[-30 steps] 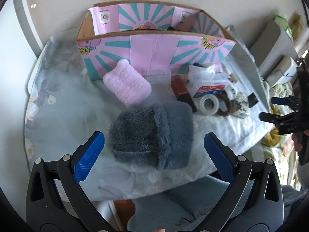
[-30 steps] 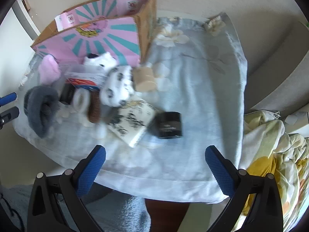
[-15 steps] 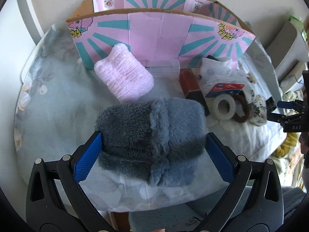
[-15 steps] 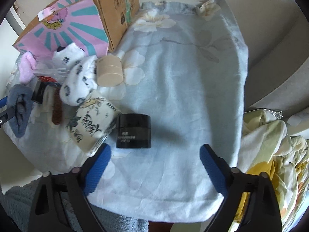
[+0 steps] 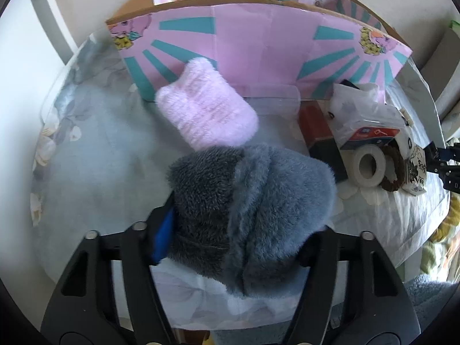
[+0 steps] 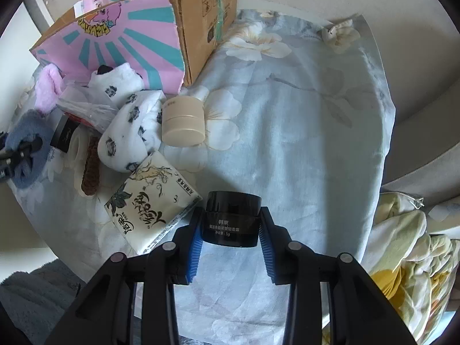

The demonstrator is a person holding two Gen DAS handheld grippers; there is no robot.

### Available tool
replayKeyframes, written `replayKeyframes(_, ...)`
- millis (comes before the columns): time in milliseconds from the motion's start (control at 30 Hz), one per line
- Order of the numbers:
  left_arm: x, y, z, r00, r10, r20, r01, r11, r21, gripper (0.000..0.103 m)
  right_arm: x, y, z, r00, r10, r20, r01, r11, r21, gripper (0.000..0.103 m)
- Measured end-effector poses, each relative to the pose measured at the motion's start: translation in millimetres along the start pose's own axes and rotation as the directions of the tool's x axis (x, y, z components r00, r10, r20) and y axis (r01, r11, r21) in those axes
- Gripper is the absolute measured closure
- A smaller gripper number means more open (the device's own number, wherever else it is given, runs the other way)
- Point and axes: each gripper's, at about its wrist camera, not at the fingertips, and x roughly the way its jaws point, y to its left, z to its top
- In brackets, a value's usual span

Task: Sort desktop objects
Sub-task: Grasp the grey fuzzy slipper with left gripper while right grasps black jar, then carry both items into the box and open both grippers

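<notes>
My left tool (image 5: 238, 244) is closing on the grey fleece sock (image 5: 253, 207) at the table's near edge; soft, light, it squashes, so I pinch its thick middle. My right tool (image 6: 230, 234) is closing too, blue pads against the black jar (image 6: 232, 218) near the front edge: rigid, smooth, likely slippery, best held across its straight sides. Beyond lie a soft printed tissue pack (image 6: 149, 198), a cream jar (image 6: 184, 122) and spotted white socks (image 6: 129, 135); the pink cardboard box (image 5: 258, 51) stands at the far edge
</notes>
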Motion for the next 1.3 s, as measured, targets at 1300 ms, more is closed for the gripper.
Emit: replayKeyframes(1300, -114, 18, 186, 0.966, -0.129, 0.223, 0.079, 0.972, 0.221, 0.059, -97, 11, 166, 0.988, -0.001, 0.157, -0.018, 0.993, 0.119, 0.069)
